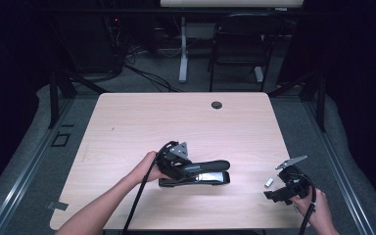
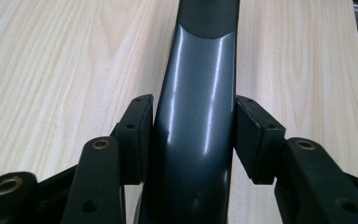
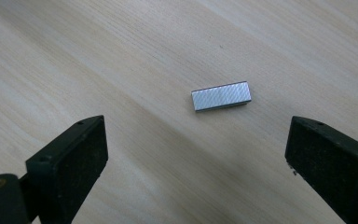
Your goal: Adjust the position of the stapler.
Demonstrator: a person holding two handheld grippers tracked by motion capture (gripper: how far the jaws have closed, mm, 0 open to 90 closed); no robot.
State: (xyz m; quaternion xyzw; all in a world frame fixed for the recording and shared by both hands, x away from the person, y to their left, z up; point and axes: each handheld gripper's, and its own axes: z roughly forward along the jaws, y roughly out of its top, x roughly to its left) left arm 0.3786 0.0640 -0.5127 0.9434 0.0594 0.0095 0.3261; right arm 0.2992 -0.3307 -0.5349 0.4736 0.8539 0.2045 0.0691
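A dark grey stapler lies on its base on the wooden table, a little front of centre, its nose pointing right. My left gripper grips its upper arm from the left end. In the left gripper view both pads press the sides of the glossy stapler arm. A small silver strip of staples lies near the table's right front corner. My right gripper hovers just in front of it, open. In the right gripper view the staple strip lies flat on the wood beyond the wide-apart pads, touching neither.
A round cable hole sits near the table's far edge. Beyond the table stand a black chair and a desk leg on the grey floor. The table's right edge runs close to my right hand.
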